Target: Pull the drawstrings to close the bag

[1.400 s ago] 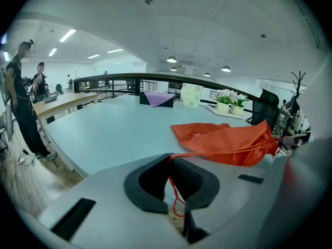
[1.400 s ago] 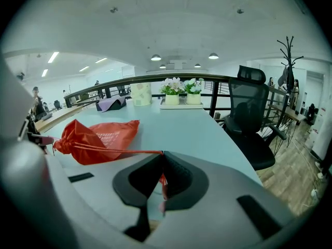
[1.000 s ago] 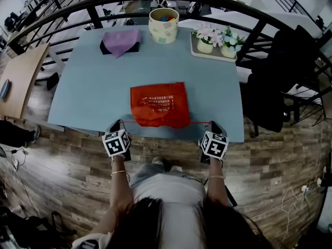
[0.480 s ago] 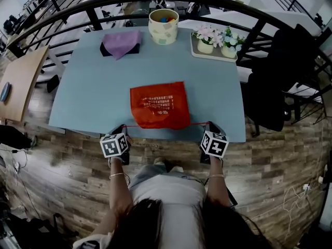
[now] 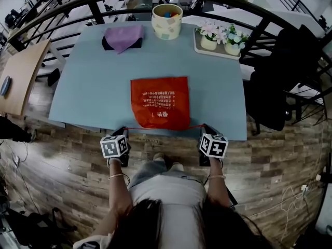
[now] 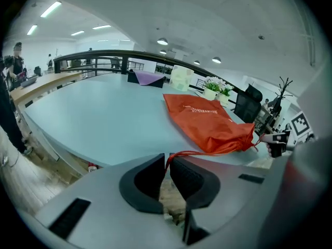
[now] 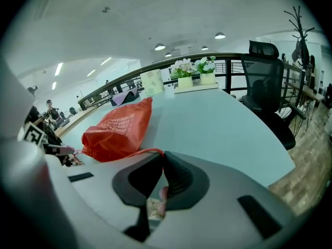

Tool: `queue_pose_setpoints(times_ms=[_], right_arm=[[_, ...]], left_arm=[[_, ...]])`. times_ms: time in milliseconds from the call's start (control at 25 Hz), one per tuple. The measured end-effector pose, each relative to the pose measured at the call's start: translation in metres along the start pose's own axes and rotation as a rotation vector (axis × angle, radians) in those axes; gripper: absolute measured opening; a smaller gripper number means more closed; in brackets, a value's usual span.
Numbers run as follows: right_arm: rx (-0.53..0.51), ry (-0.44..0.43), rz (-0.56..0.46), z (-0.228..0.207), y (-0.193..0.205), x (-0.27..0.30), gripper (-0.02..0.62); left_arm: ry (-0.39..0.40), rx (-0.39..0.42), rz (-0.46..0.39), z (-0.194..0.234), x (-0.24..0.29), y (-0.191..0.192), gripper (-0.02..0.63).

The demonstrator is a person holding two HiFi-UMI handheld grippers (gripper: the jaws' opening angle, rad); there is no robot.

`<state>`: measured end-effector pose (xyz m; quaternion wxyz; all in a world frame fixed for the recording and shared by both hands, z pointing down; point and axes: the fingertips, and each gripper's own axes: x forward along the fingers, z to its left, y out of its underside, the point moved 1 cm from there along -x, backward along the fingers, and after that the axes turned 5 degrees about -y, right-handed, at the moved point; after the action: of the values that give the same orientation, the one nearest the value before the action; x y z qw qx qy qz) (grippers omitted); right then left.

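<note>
Head view: the orange bag (image 5: 160, 102) lies flat at the near edge of the table (image 5: 88, 82). Its string (image 5: 194, 126) is stretched tight along the mouth, out to the left gripper (image 5: 123, 130) and the right gripper (image 5: 204, 128).

Left gripper view: the jaws are pinched together on the string's end, and the bag's mouth is puckered (not fully cinched, I judge).

Right gripper view: these jaws are likewise clamped on the string. More outward pulling seems left.

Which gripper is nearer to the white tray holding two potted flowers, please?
Right. The right gripper sits at the near edge of the pale blue table, on the side of the white tray; the left gripper is diagonally farther away.
</note>
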<state>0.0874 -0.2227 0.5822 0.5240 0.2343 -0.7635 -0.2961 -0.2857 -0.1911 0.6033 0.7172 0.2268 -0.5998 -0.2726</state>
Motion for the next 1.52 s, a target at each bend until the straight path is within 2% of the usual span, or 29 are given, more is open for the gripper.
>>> queue_pose_setpoints(times_ms=[280,400,840,1000,1120,1520], right_arm=[[-0.020,-0.019,0.074,0.004,0.018,0.003,0.029],[-0.023,-0.036,0.092,0.006,0.023,0.004,0.029],[-0.040,-0.062,0.163,0.002,0.046,-0.003,0.031],[-0.045,-0.079,0.182,-0.001,0.053,-0.007,0.037],[-0.059,-0.103,0.192,0.000,0.057,-0.009,0.074],[-0.145,-0.158,0.198,-0.002,0.061,-0.021,0.077]], left_arm=[[-0.004,0.015,0.036,-0.001,-0.006,0.015,0.025],[0.002,0.022,0.061,-0.004,-0.007,0.023,0.077],[0.036,0.030,0.131,-0.025,-0.010,0.055,0.160],[0.040,0.027,0.138,-0.034,-0.012,0.063,0.180],[0.035,0.030,0.140,-0.042,-0.015,0.070,0.187],[0.011,-0.018,0.118,-0.064,-0.033,0.088,0.207]])
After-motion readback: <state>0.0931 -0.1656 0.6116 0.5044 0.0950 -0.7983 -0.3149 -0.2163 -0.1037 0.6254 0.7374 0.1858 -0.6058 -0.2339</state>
